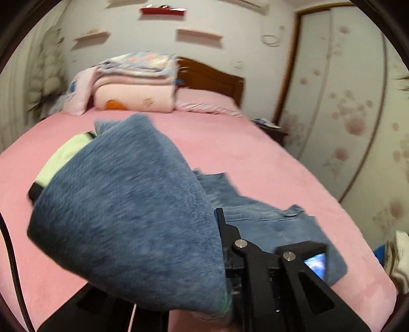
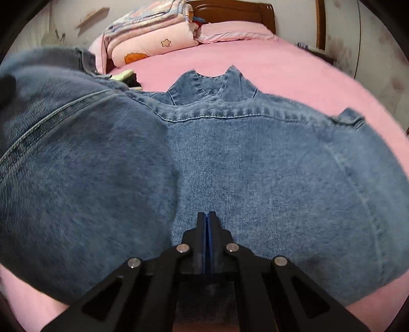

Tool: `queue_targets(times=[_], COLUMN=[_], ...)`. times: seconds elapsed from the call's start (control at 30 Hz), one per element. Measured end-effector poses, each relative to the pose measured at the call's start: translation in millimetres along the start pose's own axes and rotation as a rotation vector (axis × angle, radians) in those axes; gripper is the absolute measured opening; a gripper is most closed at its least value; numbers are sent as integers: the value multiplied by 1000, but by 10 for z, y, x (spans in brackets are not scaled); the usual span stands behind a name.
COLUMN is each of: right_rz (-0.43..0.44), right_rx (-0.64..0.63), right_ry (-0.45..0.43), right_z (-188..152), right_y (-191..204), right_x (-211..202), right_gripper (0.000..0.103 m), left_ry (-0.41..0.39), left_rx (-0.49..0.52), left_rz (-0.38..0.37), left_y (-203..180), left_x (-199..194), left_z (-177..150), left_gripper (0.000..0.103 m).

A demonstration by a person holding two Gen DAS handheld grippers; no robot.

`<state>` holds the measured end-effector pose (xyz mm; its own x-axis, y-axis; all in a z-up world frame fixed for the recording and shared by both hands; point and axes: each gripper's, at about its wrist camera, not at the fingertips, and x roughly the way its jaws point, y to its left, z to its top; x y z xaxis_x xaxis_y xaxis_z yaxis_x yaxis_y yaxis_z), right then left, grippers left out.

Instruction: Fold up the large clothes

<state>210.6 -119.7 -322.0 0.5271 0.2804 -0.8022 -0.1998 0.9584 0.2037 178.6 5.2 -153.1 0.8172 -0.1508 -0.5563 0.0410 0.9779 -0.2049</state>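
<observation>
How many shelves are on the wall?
3: a red shelf at the top, a pale shelf lower left, another wooden shelf lower right. More could be out of view.

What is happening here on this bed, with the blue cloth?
A person with two handheld grippers is folding a blue denim jacket on a pink bed sheet. The left gripper is shut on one side of it, lifted off the bed. The right gripper is shut, its tips at the flat denim.
</observation>
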Motion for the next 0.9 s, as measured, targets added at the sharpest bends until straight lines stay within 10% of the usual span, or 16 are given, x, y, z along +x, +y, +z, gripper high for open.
queue_targets(times=[0.33, 0.67, 0.9], right_rz=[239, -43, -126], right_rx=[278, 411, 422], right_ry=[-12, -11, 8], right_z=[-86, -664, -766], right_y=[-852, -2145, -2348], right_x=[-434, -1281, -1379], right_gripper=[0, 1, 1], left_ry=[-22, 193, 276], left_rx=[119, 383, 531], left_rz=[-166, -249, -208], left_y=[-1087, -2415, -2615], left_x=[326, 1186, 1378], left_z=[94, -762, -1103], left_gripper=[9, 9, 13])
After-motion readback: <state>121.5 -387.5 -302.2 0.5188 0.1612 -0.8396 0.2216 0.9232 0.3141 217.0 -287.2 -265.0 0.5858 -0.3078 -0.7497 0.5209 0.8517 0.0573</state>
